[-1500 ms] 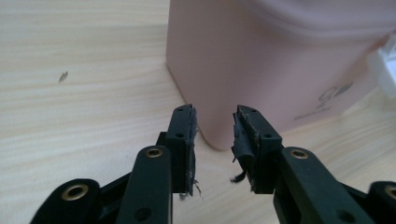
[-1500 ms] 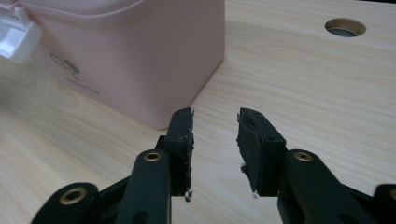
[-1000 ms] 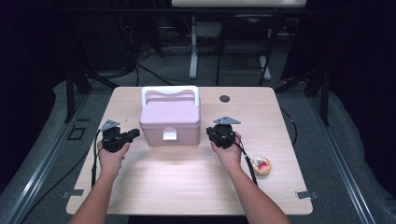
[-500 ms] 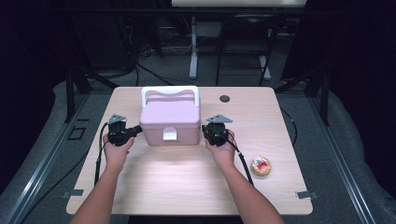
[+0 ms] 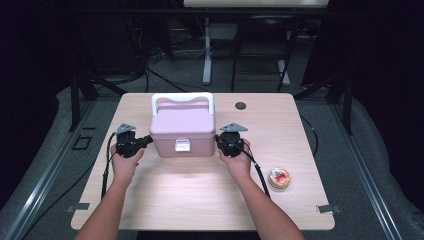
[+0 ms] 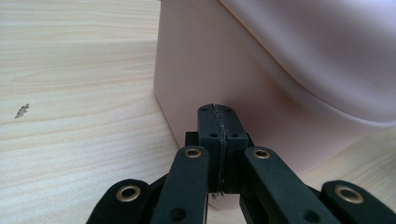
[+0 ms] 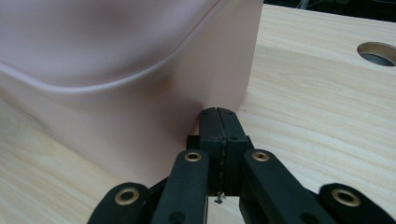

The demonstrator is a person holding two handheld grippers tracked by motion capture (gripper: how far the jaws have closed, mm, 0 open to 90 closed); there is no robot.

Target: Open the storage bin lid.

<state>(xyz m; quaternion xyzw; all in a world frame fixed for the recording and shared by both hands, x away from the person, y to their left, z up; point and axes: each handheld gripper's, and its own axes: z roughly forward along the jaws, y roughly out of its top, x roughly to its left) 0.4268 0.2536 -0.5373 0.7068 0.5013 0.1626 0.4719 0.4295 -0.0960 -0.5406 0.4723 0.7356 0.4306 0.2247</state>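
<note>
Both forearms reach forward from the near edge of the desk (image 5: 165, 200), well apart and roughly level. The left tool (image 5: 148, 140) has its jaws pressed together, pointing right. The right tool (image 5: 218, 141), likewise closed with nothing between its jaws, points left.

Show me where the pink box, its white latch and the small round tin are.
pink box (image 5: 182, 125), high view, on its lid top.
white latch (image 5: 183, 146), high view, on the clasp at its front face.
small round tin (image 5: 279, 178), high view, on its printed top.
</note>
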